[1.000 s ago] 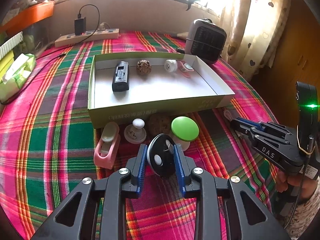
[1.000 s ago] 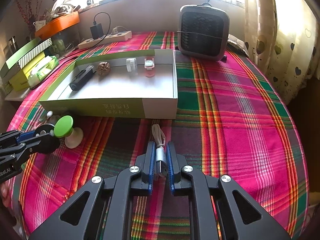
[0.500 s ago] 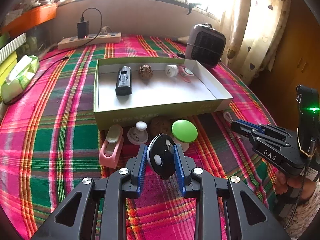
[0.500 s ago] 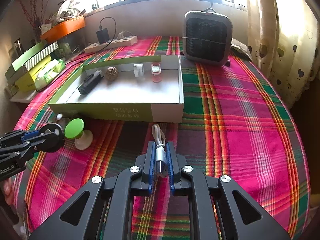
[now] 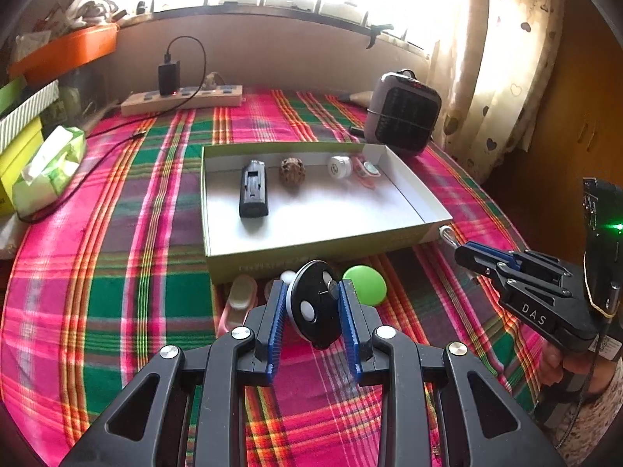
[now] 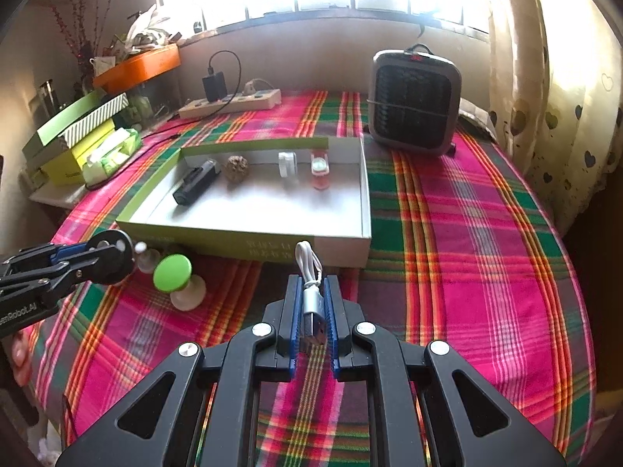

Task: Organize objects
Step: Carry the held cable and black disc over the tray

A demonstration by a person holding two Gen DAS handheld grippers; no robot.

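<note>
In the left wrist view, the left tool [image 5: 314, 303] and the black disc [image 5: 315, 305] it grips hide most of the small things in the lower middle: a pink holder [image 5: 238, 303] shows only its left part, a white knob [image 5: 288, 275] only its top, and the green cap [image 5: 365, 285] its right half. The printing on the box's [image 5: 311, 258] front wall is too blurred to read. The right tool [image 5: 461, 253] runs off the right edge.
</note>
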